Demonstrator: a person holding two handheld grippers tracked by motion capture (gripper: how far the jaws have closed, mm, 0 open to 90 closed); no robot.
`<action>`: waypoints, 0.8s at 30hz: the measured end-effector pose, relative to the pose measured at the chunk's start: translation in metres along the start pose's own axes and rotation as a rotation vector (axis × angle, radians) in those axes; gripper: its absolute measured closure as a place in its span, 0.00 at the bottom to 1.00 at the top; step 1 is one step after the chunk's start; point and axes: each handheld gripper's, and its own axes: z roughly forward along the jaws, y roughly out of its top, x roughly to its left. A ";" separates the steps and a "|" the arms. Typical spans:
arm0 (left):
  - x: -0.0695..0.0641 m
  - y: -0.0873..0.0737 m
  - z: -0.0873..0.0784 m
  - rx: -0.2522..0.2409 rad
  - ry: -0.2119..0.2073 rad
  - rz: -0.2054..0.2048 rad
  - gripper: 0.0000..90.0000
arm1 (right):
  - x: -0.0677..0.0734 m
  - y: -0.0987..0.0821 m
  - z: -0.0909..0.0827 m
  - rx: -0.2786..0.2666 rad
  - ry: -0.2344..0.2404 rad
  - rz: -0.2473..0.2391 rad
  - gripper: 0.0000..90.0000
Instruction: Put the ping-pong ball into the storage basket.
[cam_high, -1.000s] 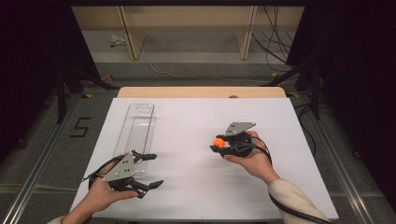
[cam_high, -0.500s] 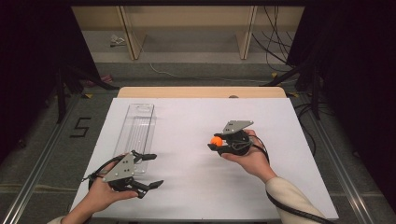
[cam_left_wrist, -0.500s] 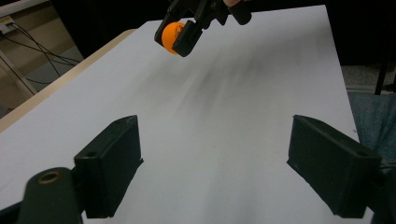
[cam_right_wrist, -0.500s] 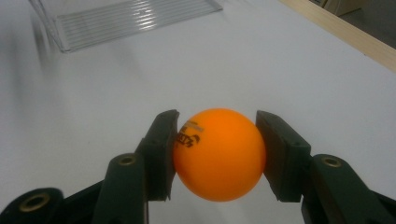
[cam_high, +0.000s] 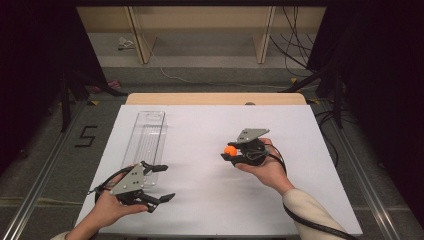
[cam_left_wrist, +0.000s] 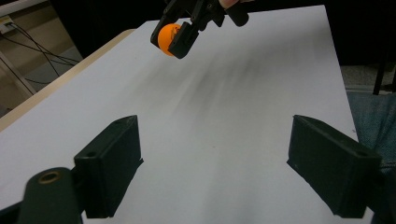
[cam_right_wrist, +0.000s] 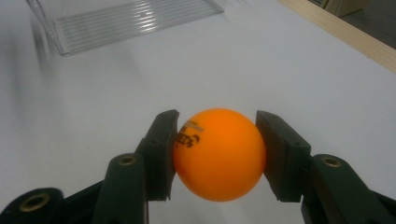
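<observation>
Tray (cam_high: 147, 135): clear, nothing inside, on worktop (cam_high: 200, 125).
Right tongs (cam_high: 230, 152): gripping orange ball (cam_right_wrist: 218, 154), above worktop.
Left tongs (cam_high: 162, 182): spread wide, holding nothing.

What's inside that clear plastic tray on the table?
Nothing shows inside the clear tray: its ribbed floor looks bare in the high view. Its near end is covered by the left gripper. The orange ball is clamped in the right gripper, away from it.

Orange ball (cam_right_wrist: 218, 154), white table (cam_high: 210, 130), clear ribbed tray (cam_high: 147, 137).
</observation>
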 end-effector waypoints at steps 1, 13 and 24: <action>0.000 0.000 0.000 0.000 0.000 -0.001 0.19 | 0.000 0.000 0.000 0.000 0.000 0.000 0.57; 0.000 0.000 0.000 0.002 -0.002 0.001 0.19 | 0.000 0.003 0.004 -0.005 0.003 0.001 0.57; 0.000 0.000 0.000 0.000 -0.001 0.002 0.19 | 0.001 0.006 0.009 -0.008 0.007 -0.002 0.57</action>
